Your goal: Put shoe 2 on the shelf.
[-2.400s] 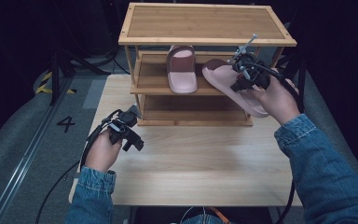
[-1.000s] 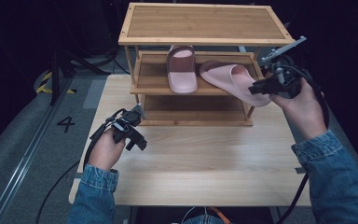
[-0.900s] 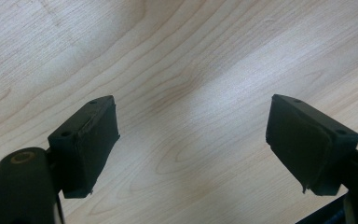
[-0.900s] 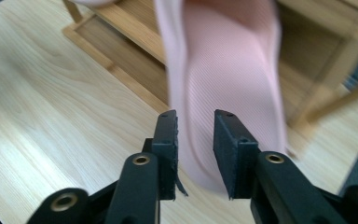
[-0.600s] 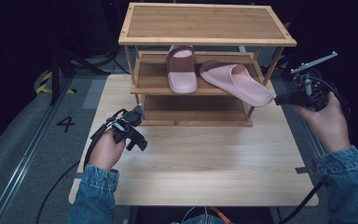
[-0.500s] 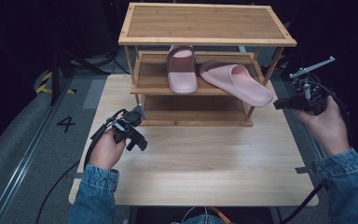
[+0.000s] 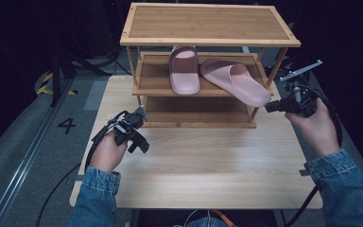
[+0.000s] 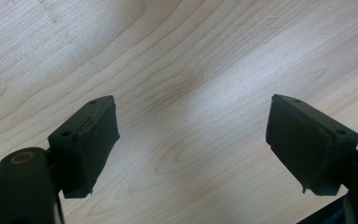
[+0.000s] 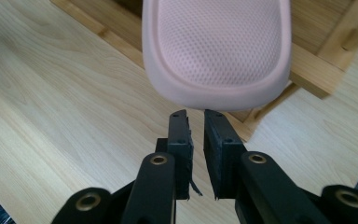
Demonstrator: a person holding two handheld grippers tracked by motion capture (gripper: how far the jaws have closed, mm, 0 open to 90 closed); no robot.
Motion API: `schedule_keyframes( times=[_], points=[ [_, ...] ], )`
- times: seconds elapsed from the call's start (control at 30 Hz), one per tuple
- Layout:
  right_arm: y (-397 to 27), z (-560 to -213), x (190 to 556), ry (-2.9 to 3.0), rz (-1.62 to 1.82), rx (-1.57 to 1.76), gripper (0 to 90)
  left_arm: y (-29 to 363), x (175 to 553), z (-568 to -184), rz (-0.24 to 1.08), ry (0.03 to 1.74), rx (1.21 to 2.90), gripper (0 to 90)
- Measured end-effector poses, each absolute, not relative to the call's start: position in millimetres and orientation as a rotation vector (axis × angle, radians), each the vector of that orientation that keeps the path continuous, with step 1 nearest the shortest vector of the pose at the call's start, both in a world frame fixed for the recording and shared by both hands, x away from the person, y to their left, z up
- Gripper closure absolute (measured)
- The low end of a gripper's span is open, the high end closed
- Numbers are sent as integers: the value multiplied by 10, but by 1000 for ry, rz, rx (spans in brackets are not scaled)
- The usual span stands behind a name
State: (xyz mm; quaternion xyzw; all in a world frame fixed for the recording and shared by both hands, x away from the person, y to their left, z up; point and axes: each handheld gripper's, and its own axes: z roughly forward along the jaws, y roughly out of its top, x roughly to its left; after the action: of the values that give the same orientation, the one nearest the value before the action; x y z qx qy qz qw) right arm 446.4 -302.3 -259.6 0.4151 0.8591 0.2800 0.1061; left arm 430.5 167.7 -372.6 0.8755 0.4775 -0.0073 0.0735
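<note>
Two pink slippers lie on the middle shelf of a wooden rack (image 7: 208, 41). One slipper (image 7: 184, 71) lies straight; the other slipper (image 7: 236, 81) lies askew, its heel (image 9: 214, 46) jutting over the shelf's right front edge. My right gripper (image 7: 270, 108) hovers just off that heel, apart from it. Its jaws have just been closing and now stand barely open (image 9: 196, 119), a narrow slit with nothing in it. My left gripper (image 7: 143, 132) hangs over the table's left side, jaws wide open (image 8: 193, 140) above bare wood.
The rack stands at the back of the light wooden table (image 7: 208, 165) and has a top shelf and a low shelf. The rack's right front post (image 7: 275, 71) rises close to my right gripper. Dark floor with a painted number lies to the left.
My right gripper has let go of the askew slipper, pulled back to the right and sunk, its jaws drawing nearly together. That slipper stays on the shelf. The left hand has kept still.
</note>
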Motion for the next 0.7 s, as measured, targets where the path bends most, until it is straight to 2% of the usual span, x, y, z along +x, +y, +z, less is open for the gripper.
schedule_keyframes(
  times=[0.7],
  points=[
    [-2377,-2628,4655,2591,876,1067,826,1701,4276,-3720,-21,1436,2632,172]
  ],
)
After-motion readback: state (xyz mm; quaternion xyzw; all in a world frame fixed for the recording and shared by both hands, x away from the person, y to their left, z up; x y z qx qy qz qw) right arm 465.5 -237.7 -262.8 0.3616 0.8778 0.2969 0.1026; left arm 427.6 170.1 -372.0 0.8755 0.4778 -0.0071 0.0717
